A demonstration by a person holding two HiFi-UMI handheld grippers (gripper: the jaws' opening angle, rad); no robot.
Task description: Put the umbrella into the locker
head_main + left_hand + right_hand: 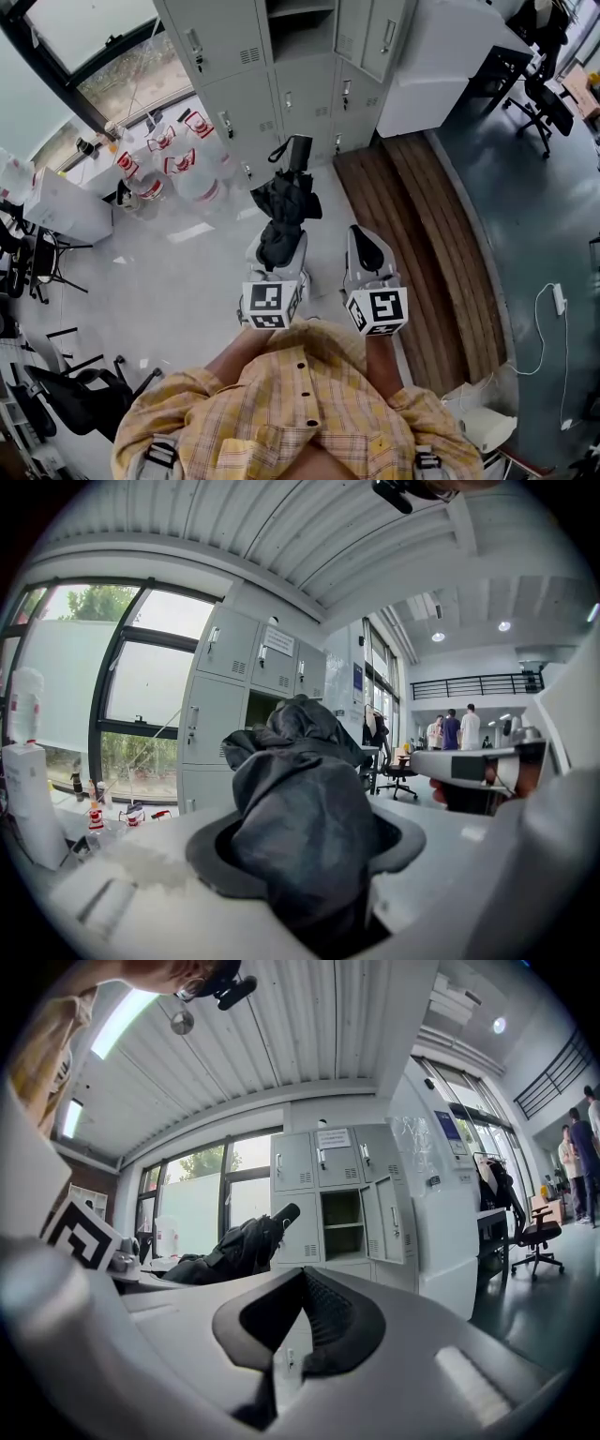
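So you're maybe halfway there. The pick-up part is sorted: your left hand-held gripper [279, 251] has its jaws clamped on the umbrella [284, 211], set fairly wide because there's a fat wad of fabric between them. The drop-off isn't done. The umbrella is out in the air in front of you, above the floor, well short of the locker [300, 42] dead ahead at 12 o'clock. One compartment there already stands with its door swung open, so I'd guess that's your target. What's left is closing the gap, poking the umbrella in and letting go.

Your right hand-held gripper [367, 246], at 3 o'clock from the left one, is empty, its jaw tips pinched together.

The umbrella itself is a black folding one, collapsed but loosely bunched rather than wrapped tight, so the cloth looks floppy. Its handle [297, 148] with a wrist loop sticks out toward 12 o'clock, at the locker.
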